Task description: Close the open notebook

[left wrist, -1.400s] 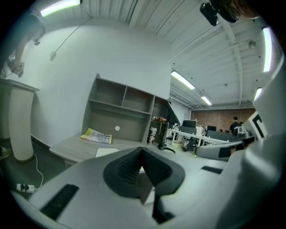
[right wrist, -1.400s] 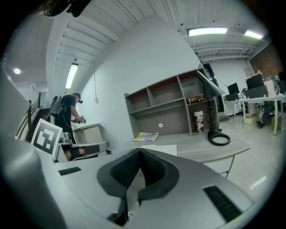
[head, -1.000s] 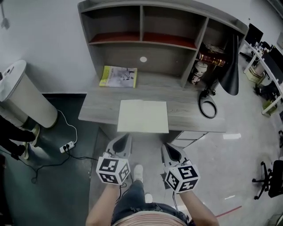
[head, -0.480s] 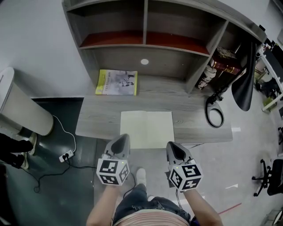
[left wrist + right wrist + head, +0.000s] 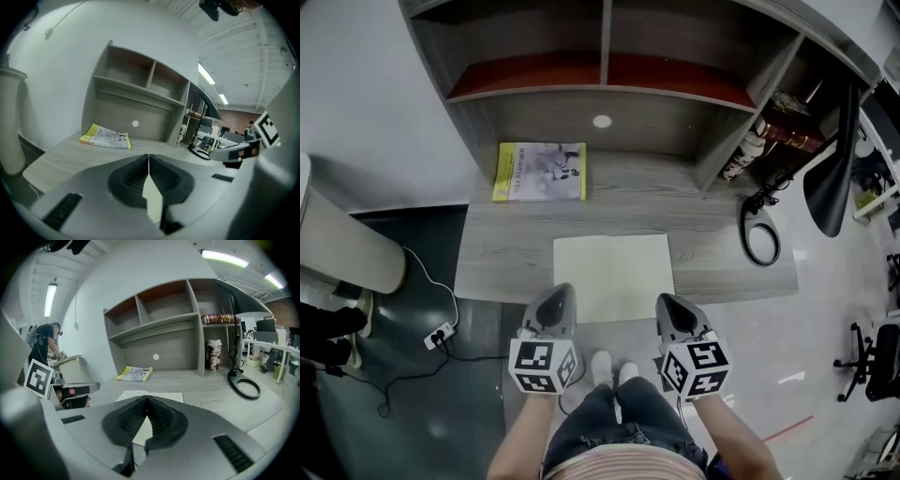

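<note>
The open notebook (image 5: pixel 614 277) lies flat on the grey desk (image 5: pixel 506 253), its pale blank pages facing up, close to the front edge. My left gripper (image 5: pixel 555 298) hovers at the notebook's near left corner with its jaws shut and nothing between them. My right gripper (image 5: pixel 668 305) is at the near right corner, also shut and empty. In the right gripper view the notebook (image 5: pixel 164 396) shows just beyond the closed jaws (image 5: pixel 146 401). The left gripper view has its jaws (image 5: pixel 149 159) meeting at the tips, a sliver of page behind them.
A yellow magazine (image 5: pixel 540 172) lies at the back left of the desk under the shelf unit (image 5: pixel 605 80). A black desk lamp with a ring base (image 5: pixel 761 239) stands at the right. Books and a cup (image 5: pixel 750 150) fill the right shelf. A white bin (image 5: pixel 337 244) stands left.
The view has drawn closer to the desk. Both grippers have moved forward to the notebook's near edge and stayed shut. The notebook has not moved.
</note>
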Available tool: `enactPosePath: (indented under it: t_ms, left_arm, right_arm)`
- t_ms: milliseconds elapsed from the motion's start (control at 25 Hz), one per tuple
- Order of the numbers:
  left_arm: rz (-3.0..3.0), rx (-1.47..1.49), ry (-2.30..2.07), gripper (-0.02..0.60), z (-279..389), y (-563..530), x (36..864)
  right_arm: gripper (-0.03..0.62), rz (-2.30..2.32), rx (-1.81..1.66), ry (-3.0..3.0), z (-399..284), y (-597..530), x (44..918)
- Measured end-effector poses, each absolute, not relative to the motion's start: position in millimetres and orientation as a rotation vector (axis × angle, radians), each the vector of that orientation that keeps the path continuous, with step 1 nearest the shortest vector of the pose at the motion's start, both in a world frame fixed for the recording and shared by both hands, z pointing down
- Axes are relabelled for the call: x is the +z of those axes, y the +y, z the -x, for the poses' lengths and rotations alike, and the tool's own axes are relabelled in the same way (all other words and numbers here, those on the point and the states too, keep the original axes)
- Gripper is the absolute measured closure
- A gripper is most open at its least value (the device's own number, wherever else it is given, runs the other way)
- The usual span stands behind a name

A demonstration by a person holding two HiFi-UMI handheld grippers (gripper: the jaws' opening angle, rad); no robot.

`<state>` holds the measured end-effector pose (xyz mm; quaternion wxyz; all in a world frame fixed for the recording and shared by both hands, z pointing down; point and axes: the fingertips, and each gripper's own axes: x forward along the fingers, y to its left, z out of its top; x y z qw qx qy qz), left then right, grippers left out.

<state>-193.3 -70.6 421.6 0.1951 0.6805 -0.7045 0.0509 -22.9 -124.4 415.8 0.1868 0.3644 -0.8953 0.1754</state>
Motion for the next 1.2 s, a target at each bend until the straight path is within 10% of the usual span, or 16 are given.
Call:
enactPosePath:
  t_ms: [1200]
  left_arm:
    - [-1.397,-0.142,-1.812,0.503,226.7,-8.7,548.1]
  right_arm:
    - [0.586,-0.812,0.510,-2.388,56.7,-141.5,481.5]
